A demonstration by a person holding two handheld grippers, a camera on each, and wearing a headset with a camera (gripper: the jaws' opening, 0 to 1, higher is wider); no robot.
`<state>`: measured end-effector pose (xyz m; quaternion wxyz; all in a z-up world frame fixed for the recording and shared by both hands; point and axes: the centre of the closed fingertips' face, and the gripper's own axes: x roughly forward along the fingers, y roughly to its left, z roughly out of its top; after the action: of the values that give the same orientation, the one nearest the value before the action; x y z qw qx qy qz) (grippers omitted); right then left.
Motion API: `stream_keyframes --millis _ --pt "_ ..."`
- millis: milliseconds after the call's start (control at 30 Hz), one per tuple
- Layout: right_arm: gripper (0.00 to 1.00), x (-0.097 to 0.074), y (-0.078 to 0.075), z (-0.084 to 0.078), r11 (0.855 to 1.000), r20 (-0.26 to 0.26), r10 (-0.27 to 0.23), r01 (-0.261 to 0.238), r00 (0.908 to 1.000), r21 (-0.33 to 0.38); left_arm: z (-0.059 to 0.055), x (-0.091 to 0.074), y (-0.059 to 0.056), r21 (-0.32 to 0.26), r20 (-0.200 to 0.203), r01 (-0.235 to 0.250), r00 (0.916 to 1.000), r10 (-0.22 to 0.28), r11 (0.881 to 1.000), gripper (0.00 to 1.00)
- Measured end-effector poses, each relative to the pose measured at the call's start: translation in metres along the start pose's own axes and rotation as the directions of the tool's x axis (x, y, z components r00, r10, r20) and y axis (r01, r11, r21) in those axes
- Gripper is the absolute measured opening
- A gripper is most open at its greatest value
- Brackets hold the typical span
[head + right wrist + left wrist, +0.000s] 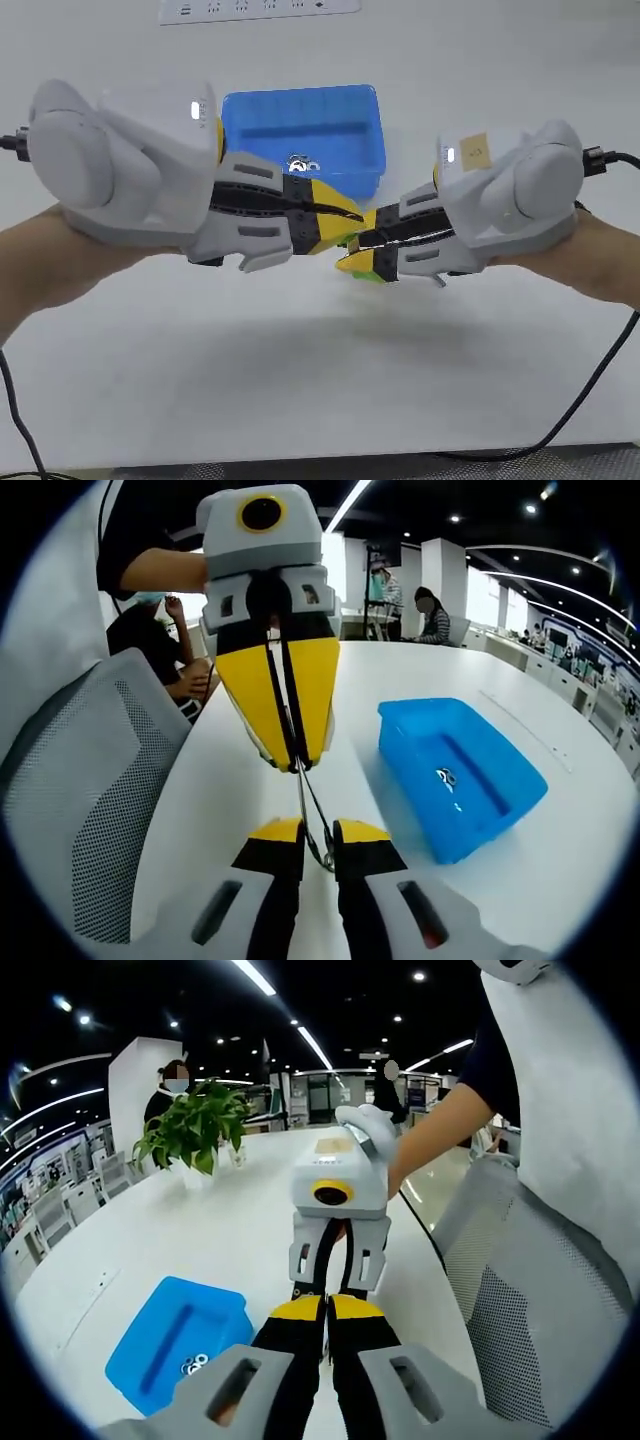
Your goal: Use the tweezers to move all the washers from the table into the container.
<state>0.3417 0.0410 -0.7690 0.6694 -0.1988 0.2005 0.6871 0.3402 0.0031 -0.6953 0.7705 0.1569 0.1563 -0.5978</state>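
Together, jaws of the left gripper [297, 762] and right gripper [318, 830] pinch the thin, silvery tweezers [304, 805].

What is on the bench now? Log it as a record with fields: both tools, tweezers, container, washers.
left tool: jaws shut on the tweezers
right tool: faces the left tool tip to tip; jaws sit either side of the tweezers' other end; clamped or not, cannot tell
tweezers: thin metal, bridging the two tools above the table
container: blue, open, on the table beyond the tool tips
washers: a few, lying inside the container
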Motion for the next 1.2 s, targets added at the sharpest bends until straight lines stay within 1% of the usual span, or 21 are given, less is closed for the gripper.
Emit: stream_keyframes --millis 233,300,333,467,567,633,667,767,867,933,1067,1200 --pt "0.11 0.002 0.0 -0.003 0.999 -0.014 0.008 -0.009 0.9999 -0.044 0.0 0.001 0.0 -0.004 -0.001 -0.002 1.0 0.002 1.0 0.04" --pt "0.1 0.003 0.0 -0.005 0.997 -0.023 0.007 -0.008 0.9997 -0.074 0.0 0.003 -0.001 -0.007 0.0 -0.001 1.0 0.001 1.0 0.05" --pt "0.1 0.003 0.0 -0.004 0.996 -0.023 0.005 -0.007 0.9997 -0.092 0.0 0.003 -0.001 -0.012 0.001 0.001 1.0 -0.001 1.0 0.05" --pt "0.09 0.002 0.001 -0.005 0.993 -0.016 -0.006 0.004 0.9999 -0.121 -0.001 0.005 -0.002 -0.009 -0.004 0.001 1.0 -0.001 1.0 0.05" --pt "0.09 0.002 0.001 -0.005 0.992 -0.016 -0.013 0.011 0.9998 -0.129 -0.002 0.004 -0.003 -0.018 -0.011 0.0 0.9999 0.0 1.0 0.05" --pt "0.09 0.002 0.001 -0.005 0.991 -0.016 -0.013 0.01 0.9998 -0.134 -0.003 0.004 -0.005 -0.066 -0.008 0.006 0.9999 -0.006 0.998 0.06" --pt "0.09 0.003 0.001 -0.004 0.991 -0.016 -0.014 0.012 0.9998 -0.135 -0.004 0.004 -0.004 -0.07 -0.007 0.001 1.0 -0.001 0.998 0.06" --pt "0.09 0.003 0.0 -0.004 0.991 -0.01 -0.022 0.021 0.9997 -0.13 -0.007 0.003 -0.006 -0.076 -0.016 0.008 0.9998 -0.01 0.997 0.14" --pt "0.09 0.003 0.0 -0.004 0.991 -0.005 -0.028 0.027 0.9996 -0.128 -0.006 0.003 -0.01 -0.088 -0.013 0.022 0.9997 -0.023 0.996 0.19" --pt "0.09 0.003 0.0 -0.004 0.992 -0.003 -0.031 0.03 0.9995 -0.123 -0.008 0.002 -0.01 -0.077 -0.021 0.017 0.9996 -0.018 0.997 0.19" --pt "0.09 0.003 -0.001 -0.001 0.993 0.01 -0.039 0.04 0.9992 -0.108 -0.01 0.001 -0.01 -0.075 -0.033 0.008 0.9994 -0.011 0.997 0.21" --pt "0.09 0.001 0.0 0.006 0.993 0.019 -0.038 0.04 0.9991 -0.11 -0.005 -0.005 -0.01 -0.08 -0.015 -0.003 0.9999 0.001 0.997 0.21"
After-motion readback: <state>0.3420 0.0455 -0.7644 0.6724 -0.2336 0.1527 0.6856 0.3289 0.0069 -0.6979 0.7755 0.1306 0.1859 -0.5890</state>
